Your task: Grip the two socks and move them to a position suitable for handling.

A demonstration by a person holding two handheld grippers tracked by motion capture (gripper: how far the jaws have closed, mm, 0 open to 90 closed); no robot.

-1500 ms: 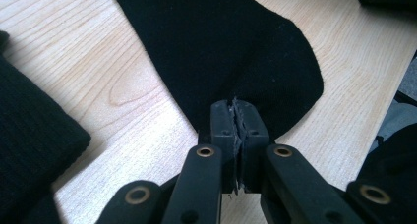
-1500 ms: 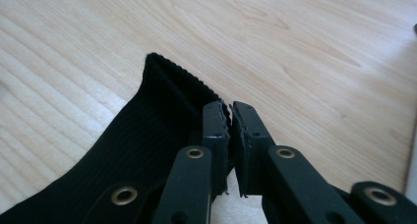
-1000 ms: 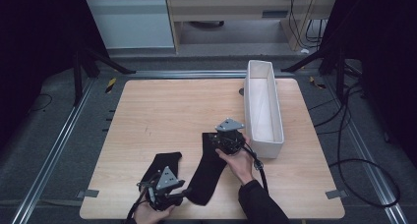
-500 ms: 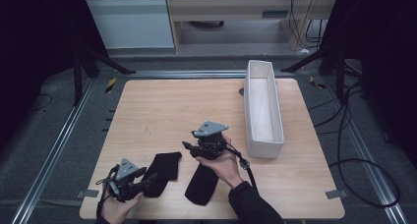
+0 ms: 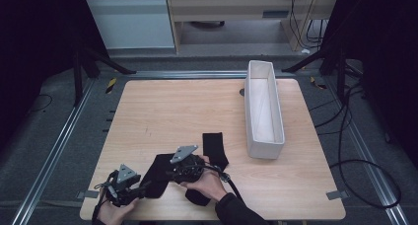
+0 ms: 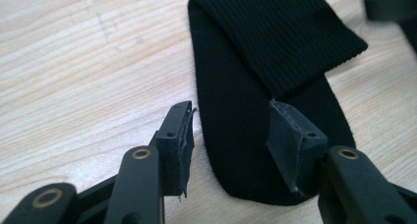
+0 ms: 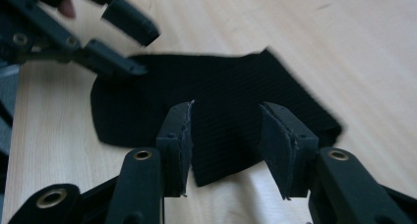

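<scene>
Two black socks lie on the wooden table [image 5: 172, 111] near its front edge. The left sock [image 5: 156, 174] is folded over itself, ribbed cuff on top [image 6: 280, 32]. My left gripper [image 5: 144, 186] [image 6: 231, 116] is low over its rounded end; the jaws have just been opening and stand open, with the sock [image 6: 236, 150] under the gap and untouched. My right gripper [image 5: 171, 173] [image 7: 226, 113] points at the same sock [image 7: 221, 86] from the other side. Its jaws have just been closing a little but stand open above the ribbed cloth. The left gripper [image 7: 142, 52] appears beyond. The second sock [image 5: 214, 145] lies beside the right hand.
A long white bin [image 5: 252, 111] stands along the right side of the table. Black cables trail from both grippers toward the front edge. Metal rails frame the table, with dark floor and more cables to the right.
The left gripper has moved left along the front edge, off the left sock. The right gripper has come down and left from the second sock to the left sock.
</scene>
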